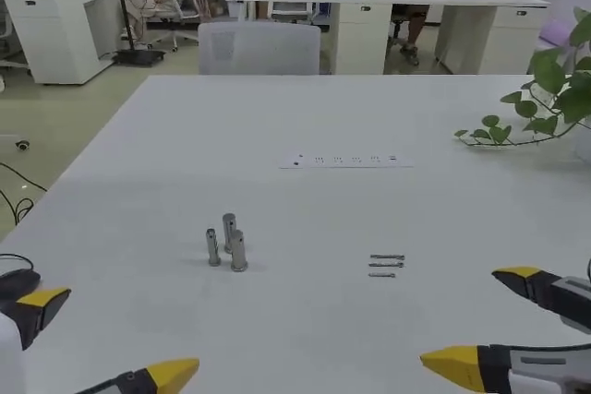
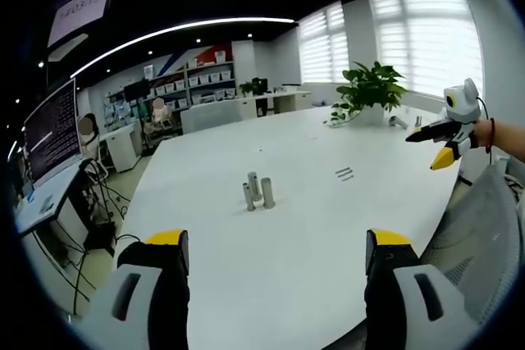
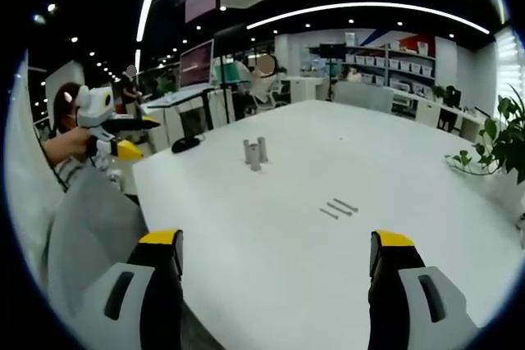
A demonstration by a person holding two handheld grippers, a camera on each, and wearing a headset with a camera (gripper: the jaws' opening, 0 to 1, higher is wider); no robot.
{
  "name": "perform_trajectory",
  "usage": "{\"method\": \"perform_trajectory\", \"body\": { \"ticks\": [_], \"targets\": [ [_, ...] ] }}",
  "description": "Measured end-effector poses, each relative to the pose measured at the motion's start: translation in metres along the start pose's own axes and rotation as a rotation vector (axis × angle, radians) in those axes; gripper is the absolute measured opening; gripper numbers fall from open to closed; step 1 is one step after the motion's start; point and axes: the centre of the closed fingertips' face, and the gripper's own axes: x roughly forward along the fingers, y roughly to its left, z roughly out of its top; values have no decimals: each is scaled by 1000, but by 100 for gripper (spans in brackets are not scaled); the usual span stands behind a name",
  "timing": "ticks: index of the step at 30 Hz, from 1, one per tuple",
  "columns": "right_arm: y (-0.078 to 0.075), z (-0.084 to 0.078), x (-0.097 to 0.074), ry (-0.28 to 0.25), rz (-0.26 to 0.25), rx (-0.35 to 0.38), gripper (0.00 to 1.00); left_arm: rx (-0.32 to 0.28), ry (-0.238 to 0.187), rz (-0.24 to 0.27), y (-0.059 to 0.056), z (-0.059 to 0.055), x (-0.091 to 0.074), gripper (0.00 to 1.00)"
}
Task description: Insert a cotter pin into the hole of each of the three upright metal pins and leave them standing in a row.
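Standing clustered left of centre in the head view, three metal pins [image 1: 227, 244] sit on the desk [image 1: 323, 117]; three cotter pins [image 1: 386, 266] lie right of centre. Left claw [image 1: 109, 339] and right claw [image 1: 476, 316], at the bottom corners, gape wide, holding nothing.

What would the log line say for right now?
left gripper: open, empty | right gripper: open, empty | metal pins: three upright, clustered | cotter pins: three lying loose, none inserted

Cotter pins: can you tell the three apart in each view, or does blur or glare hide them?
Head view: cotter pins small but separate, even light, no glare on the table. Left gripper view: tiny, nearly merged; fisheye curves the table edge. Right gripper view: three distinct strokes.
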Motion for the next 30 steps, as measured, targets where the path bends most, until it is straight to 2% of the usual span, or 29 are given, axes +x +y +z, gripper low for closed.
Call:
{"method": "perform_trajectory", "body": {
  "ticks": [5, 8, 18, 30],
  "targets": [
    [0, -2, 2, 5, 9, 0, 96, 2, 5, -3, 0, -1, 1, 89],
    [-1, 0, 2, -5, 9, -1, 100, 3, 2, -4, 0, 0, 1, 89],
    [2, 1, 5, -11, 32, -5, 100, 2, 7, -9, 1, -2, 3, 89],
    [4, 3, 7, -23, 34, 0, 99, 8, -2, -3, 6, 1, 11, 80]
  ]
}}
